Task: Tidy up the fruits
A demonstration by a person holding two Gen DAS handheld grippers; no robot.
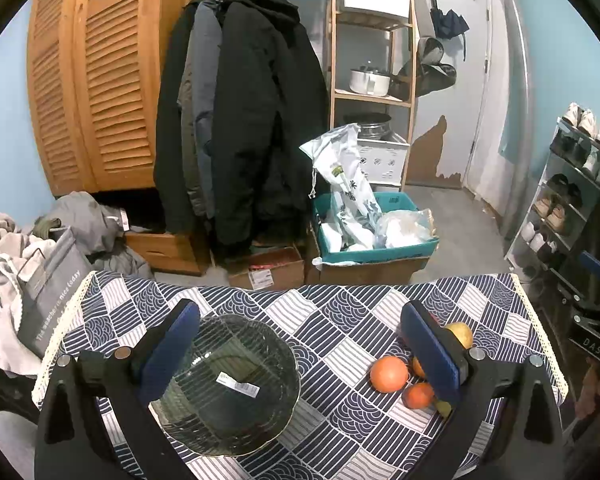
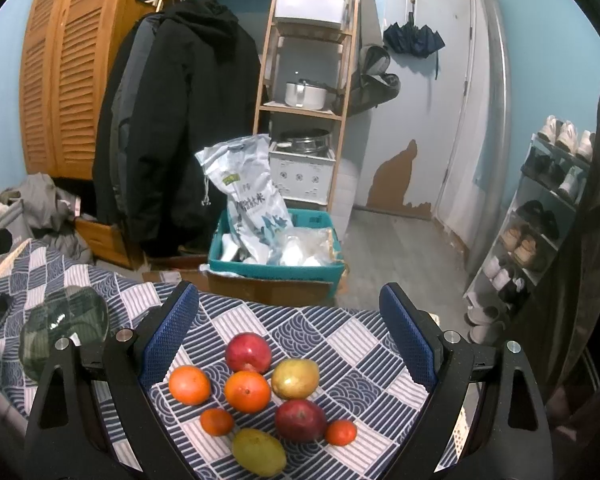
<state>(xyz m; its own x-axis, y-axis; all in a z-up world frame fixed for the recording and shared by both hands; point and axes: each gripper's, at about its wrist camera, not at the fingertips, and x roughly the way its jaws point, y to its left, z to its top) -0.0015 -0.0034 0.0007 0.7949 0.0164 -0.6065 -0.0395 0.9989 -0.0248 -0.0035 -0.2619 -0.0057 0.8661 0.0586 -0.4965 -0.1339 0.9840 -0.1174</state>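
Currently both claws hang spread wide over the patterned tabletop (image 1: 340,320), each gripping nothing. In the left wrist view, the left claw (image 1: 300,350) frames a ribbed glass bowl (image 1: 228,384) in the lower centre-left of the frame; the claw's left blue pad overlaps the bowl's left rim in the picture, though whether it touches cannot be told. A barcode sticker (image 1: 238,385) shows inside the bowl. To the lower right of that frame, a large orange (image 1: 389,374) lies on the cloth, well apart from the bowl, with a smaller orange (image 1: 419,395) just beside it and a yellow-green fruit (image 1: 462,334) partly hidden behind the right pad.

In the right wrist view, the right claw (image 2: 288,346) opens around the fruit pile in the lower centre of the frame. A red apple (image 2: 248,352) sits at the top of the group, a central orange (image 2: 247,391) just below it, touching a yellow-green mango (image 2: 295,378) to its right. Another orange (image 2: 189,385) lies to the left, a small tangerine (image 2: 217,421) beneath it. Lower down are a second red apple (image 2: 300,420), a second tangerine (image 2: 341,432) beside it, and a second mango (image 2: 259,457) at the bottom edge. The bowl appears at the left edge of this frame, apart from the fruit.
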